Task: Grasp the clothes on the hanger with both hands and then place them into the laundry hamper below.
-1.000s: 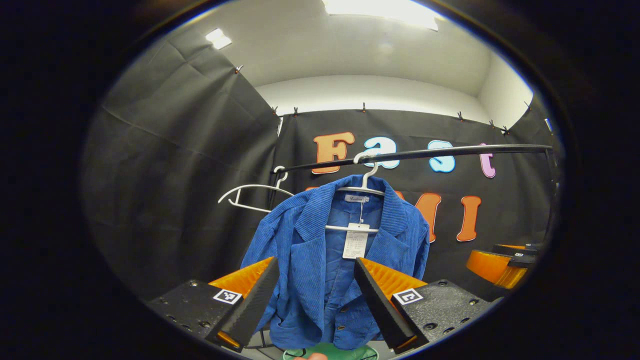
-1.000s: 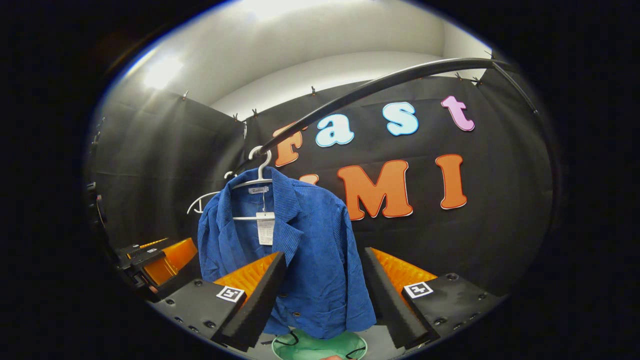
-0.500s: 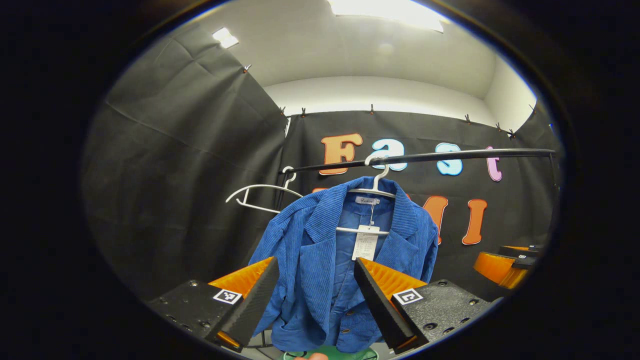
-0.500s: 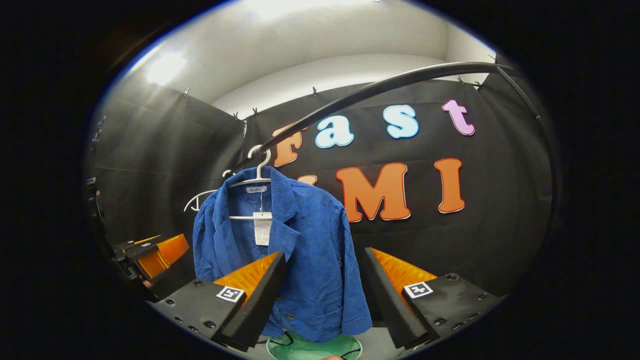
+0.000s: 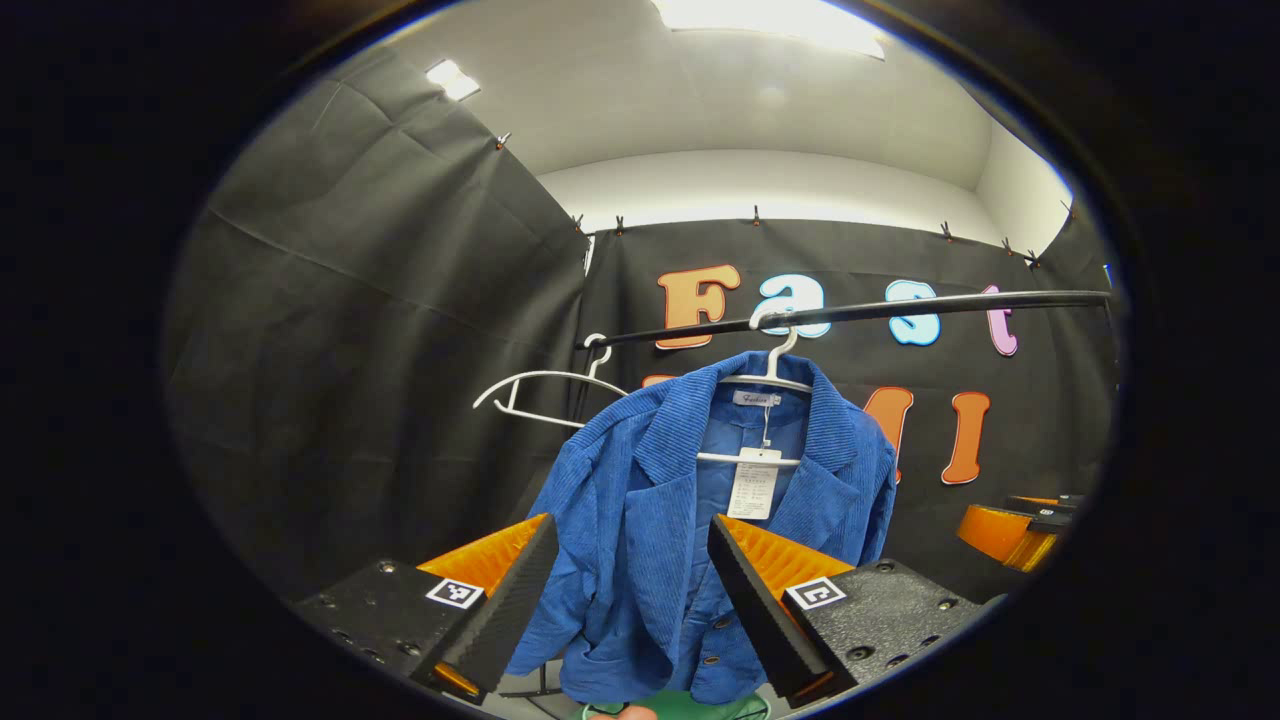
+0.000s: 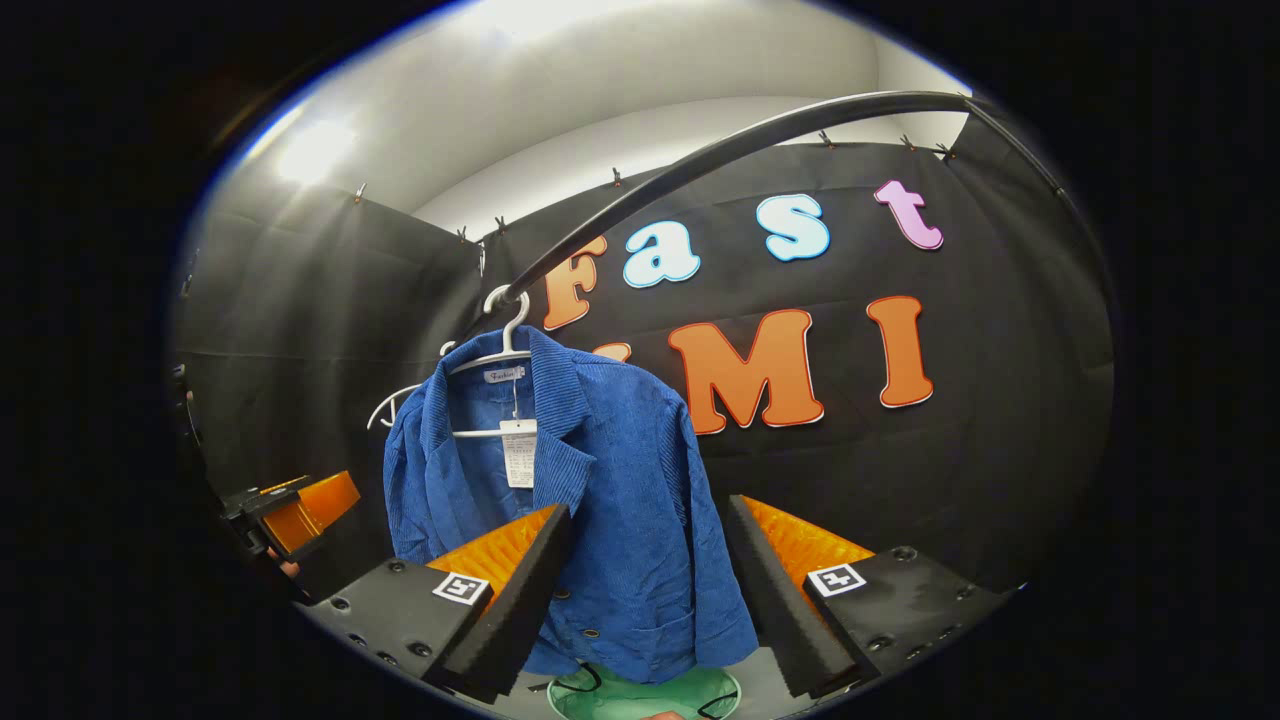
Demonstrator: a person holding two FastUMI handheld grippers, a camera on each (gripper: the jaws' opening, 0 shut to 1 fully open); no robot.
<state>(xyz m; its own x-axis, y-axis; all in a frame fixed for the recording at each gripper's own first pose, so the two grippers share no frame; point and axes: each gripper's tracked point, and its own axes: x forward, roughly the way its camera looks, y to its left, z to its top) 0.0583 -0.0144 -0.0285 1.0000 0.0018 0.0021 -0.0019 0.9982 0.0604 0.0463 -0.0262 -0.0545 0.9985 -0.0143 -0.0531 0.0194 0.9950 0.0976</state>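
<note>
The blue jacket (image 5: 690,520) hangs on a white hanger (image 5: 768,372) from the rail (image 5: 850,312), above what looks like the green hamper (image 6: 645,695). Both the left gripper (image 5: 630,600) and right gripper (image 6: 645,600) hold their 2 fingers apart, short of the cloth.

- I see a white neck label (image 5: 755,398) inside the collar of the jacket (image 5: 640,540); its script is too small for me to read.
- A white paper tag (image 5: 753,483) hangs on a string below it; I see printed lines, none legible.
- In the right gripper view the same tag (image 6: 518,453) is just as blurred.
- Square black-and-white markers (image 5: 455,592) sit on the tongs; they carry patterns, no words.
</note>
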